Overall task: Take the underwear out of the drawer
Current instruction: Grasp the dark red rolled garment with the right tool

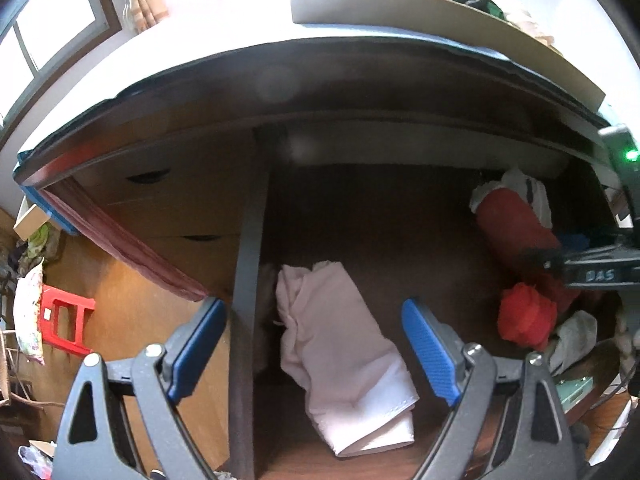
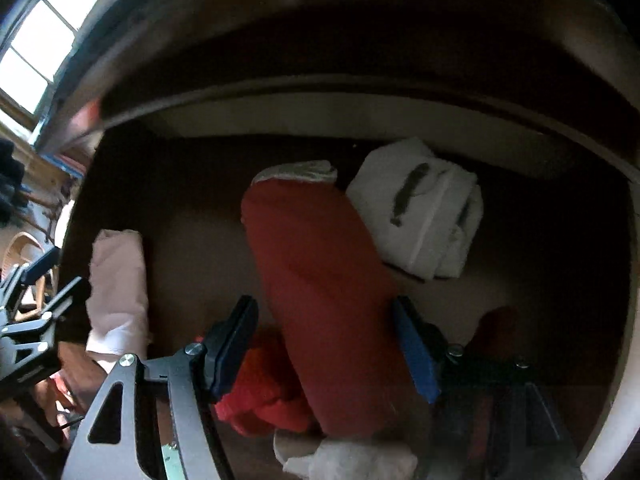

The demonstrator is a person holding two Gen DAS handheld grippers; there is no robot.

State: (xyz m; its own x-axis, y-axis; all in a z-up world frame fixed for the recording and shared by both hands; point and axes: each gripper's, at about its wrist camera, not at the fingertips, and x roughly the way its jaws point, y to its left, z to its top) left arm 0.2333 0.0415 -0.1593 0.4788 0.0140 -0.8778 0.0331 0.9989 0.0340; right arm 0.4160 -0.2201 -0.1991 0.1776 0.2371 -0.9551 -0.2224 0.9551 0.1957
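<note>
The right gripper points down into the open drawer. Its two blue pads stand apart, one on each side of a long dark red roll of underwear. I cannot tell if the pads touch the roll, so I cannot tell if it is held.

The left gripper is wide open and holds nothing. It hangs over a folded pale pink piece by the drawer's left wall. One pad sits outside that wall, the other inside.

Only the right wrist view shows the folded white piece with dark stripes. It lies at the back, just beside the red roll. A bright red bundle and a small whitish cloth lie at the front, touching the roll.

Only the left wrist view shows the room outside: a red stool on the wood floor, a window, and a worktop above with clothes piled on it. It also shows the other gripper at the right edge.

The middle of the drawer floor is bare brown wood, with room between the pink piece and the red things. The dark edge above hangs over the back of the drawer.
</note>
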